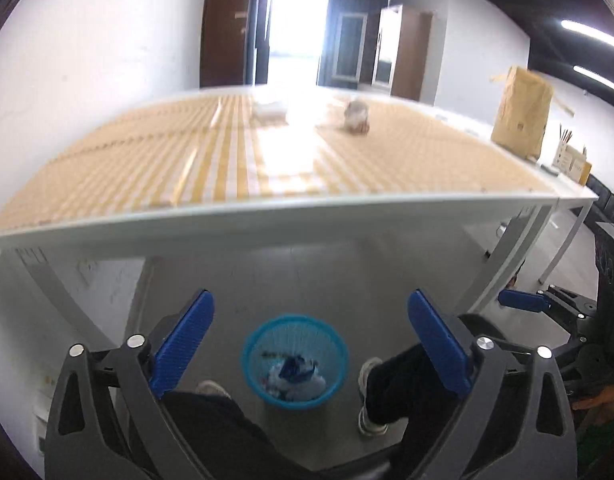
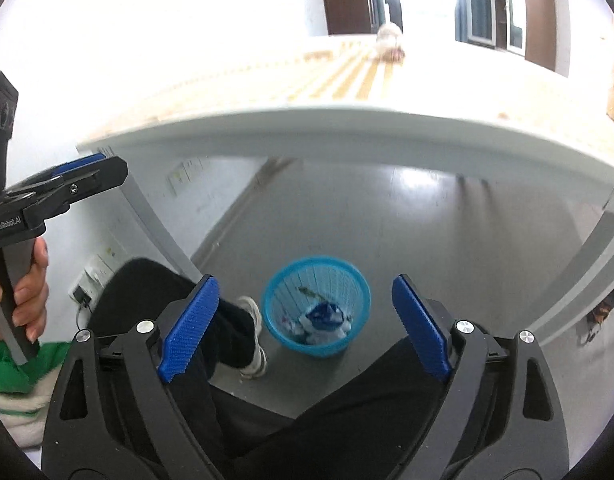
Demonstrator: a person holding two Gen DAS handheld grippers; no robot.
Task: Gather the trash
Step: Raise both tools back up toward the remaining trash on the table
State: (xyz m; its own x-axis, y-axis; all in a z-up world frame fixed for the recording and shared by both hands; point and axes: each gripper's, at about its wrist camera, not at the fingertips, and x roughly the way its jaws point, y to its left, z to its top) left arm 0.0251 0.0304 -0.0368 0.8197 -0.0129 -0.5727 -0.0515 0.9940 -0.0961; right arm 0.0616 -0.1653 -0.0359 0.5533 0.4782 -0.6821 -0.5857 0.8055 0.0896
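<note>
A blue mesh waste basket (image 1: 253, 360) (image 2: 275, 320) stands on the grey floor below the table edge, between the person's feet. Crumpled white and blue trash (image 1: 297, 376) (image 2: 325, 320) lies inside it. My left gripper (image 1: 311, 298) hangs open above the basket, nothing between its blue pads. My right gripper (image 2: 305, 280) is open too and holds nothing. A crumpled pale wad (image 1: 357, 118) (image 2: 391, 42) rests far back on the table. A blurred white item (image 1: 269, 110) lies to its left.
The table (image 1: 267, 216) (image 2: 347, 128) carries a yellow-checked cloth. A brown paper bag (image 1: 523, 112) and a pen holder (image 1: 567, 152) stand at its right. The person's dark trouser legs and white shoes (image 1: 371, 400) flank the basket. Grey table legs (image 1: 511, 264) slant down on both sides.
</note>
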